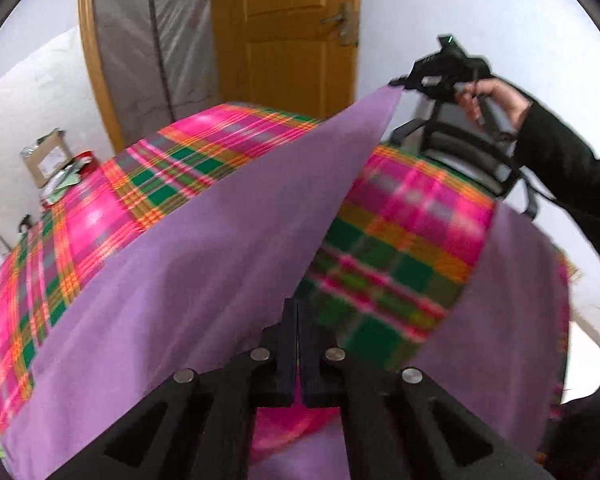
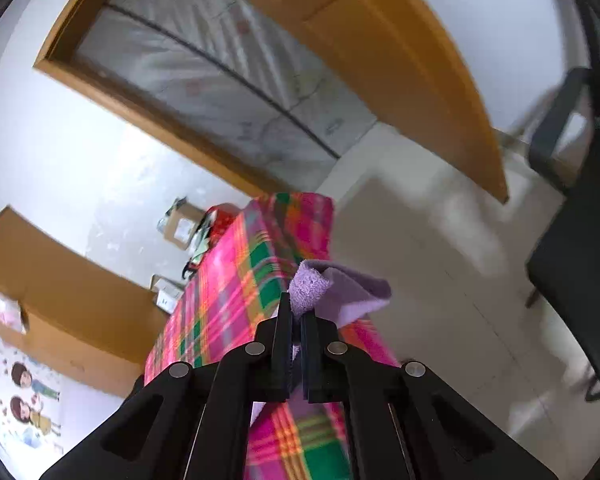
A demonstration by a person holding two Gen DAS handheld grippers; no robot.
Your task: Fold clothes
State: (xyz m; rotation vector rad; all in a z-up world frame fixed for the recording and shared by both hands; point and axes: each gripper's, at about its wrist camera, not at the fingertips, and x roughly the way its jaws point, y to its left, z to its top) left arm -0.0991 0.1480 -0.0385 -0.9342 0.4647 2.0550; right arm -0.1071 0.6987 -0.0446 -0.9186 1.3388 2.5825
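Observation:
A purple cloth (image 1: 204, 248) is lifted off the plaid-covered table (image 1: 400, 240) and stretched between both grippers. In the left wrist view my left gripper (image 1: 298, 312) is shut on the cloth's near edge, and the fabric runs up and right to the right gripper (image 1: 398, 82), held by a hand in a black sleeve. In the right wrist view my right gripper (image 2: 296, 308) is shut on a bunched corner of the purple cloth (image 2: 340, 292), which pokes out past the fingertips. Another part of the cloth (image 1: 512, 300) hangs at the right.
Pink, green and orange plaid cover drapes the table (image 2: 228, 280). Cardboard boxes (image 1: 46, 158) and small clutter stand at its far left end. An orange wooden door (image 1: 284, 32) and a white wall lie behind. A black chair (image 2: 576, 248) stands to the right over a pale tiled floor.

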